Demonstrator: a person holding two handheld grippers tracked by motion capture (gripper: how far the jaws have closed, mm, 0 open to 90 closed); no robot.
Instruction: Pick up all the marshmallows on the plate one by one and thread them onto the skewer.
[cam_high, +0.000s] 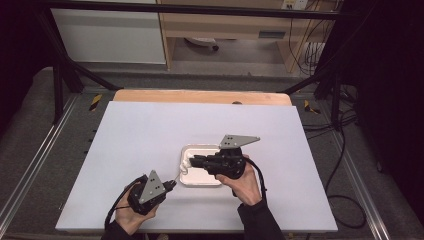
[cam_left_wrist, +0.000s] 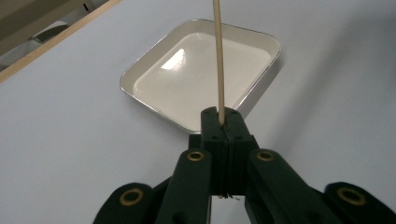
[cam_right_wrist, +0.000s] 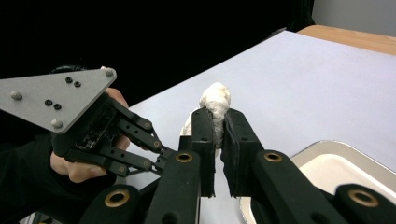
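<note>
While a person works two hand-held grippers over a pale table (cam_high: 150, 130), the scene reads as a skewering job in progress. The left gripper (cam_high: 170, 185), low at the table's near side, has its jaws fully closed on a thin wooden skewer (cam_left_wrist: 218, 60), a straight, smooth, light-coloured stick. Seen from the left gripper view, the stick's long axis runs straight out from the jaw tips and over the tray (cam_left_wrist: 140, 74), a shallow, square, rounded-corner dish with a shiny metal rim and a glossy cream floor that catches a window-like glare.

The right gripper (cam_high: 192, 161), reaching across the tray from the right, has its jaws nearly closed on a white lump (cam_right_wrist: 215, 105), soft-looking, crumpled and matte, perhaps a marshmallow or a wad of dough; it bulges out above the pads and is squeezed narrow between them. In the high view the lump hangs over the tray's left edge, just beyond the skewer's free end.

That is the relation the next move likely turns on: the skewer points up and right toward the lump, and the lump sits close off its tip. Whether tip and lump already touch cannot be told. The right hand (cam_high: 245, 182) is the nearer carrier.
</note>
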